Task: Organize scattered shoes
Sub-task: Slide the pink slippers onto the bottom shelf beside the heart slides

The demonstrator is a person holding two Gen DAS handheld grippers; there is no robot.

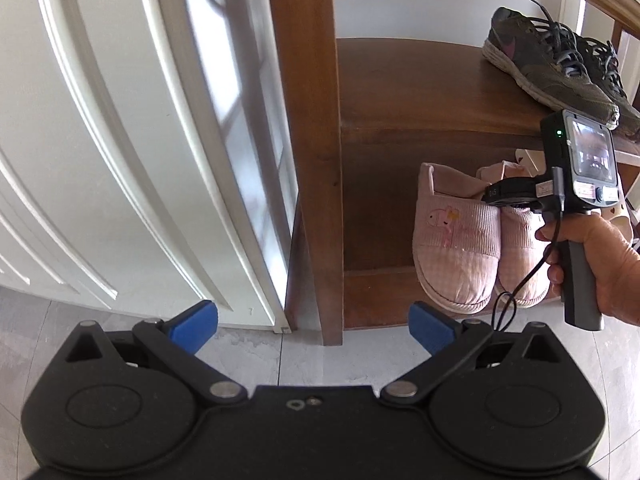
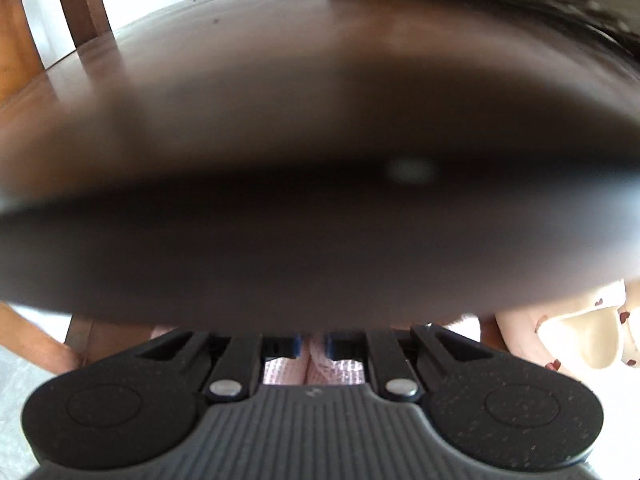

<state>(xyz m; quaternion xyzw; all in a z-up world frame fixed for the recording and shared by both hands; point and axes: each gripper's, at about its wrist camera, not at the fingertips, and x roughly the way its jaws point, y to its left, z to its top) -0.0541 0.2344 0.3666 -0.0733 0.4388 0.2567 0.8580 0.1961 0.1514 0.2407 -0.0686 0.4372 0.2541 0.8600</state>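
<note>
Placing pink slippers point(image 1: 480, 248) on lower shelf point(image 1: 380, 280): right claw point(image 2: 314, 346) pinched on both collars, left claw point(image 1: 314, 326) wide, empty. Next: release w/ care, back out under shelf above.

This is the entryway of a home. A dark wooden shoe rack point(image 1: 420, 80) stands on a pale grey tiled floor point(image 1: 248, 352) beside a white panelled door point(image 1: 120, 140). Worn grey sneakers point(image 1: 552, 64) sit on its upper shelf, a pair of pink house slippers point(image 1: 460, 248) rests below, and cream slippers point(image 2: 588, 340) lie just beside those.
</note>
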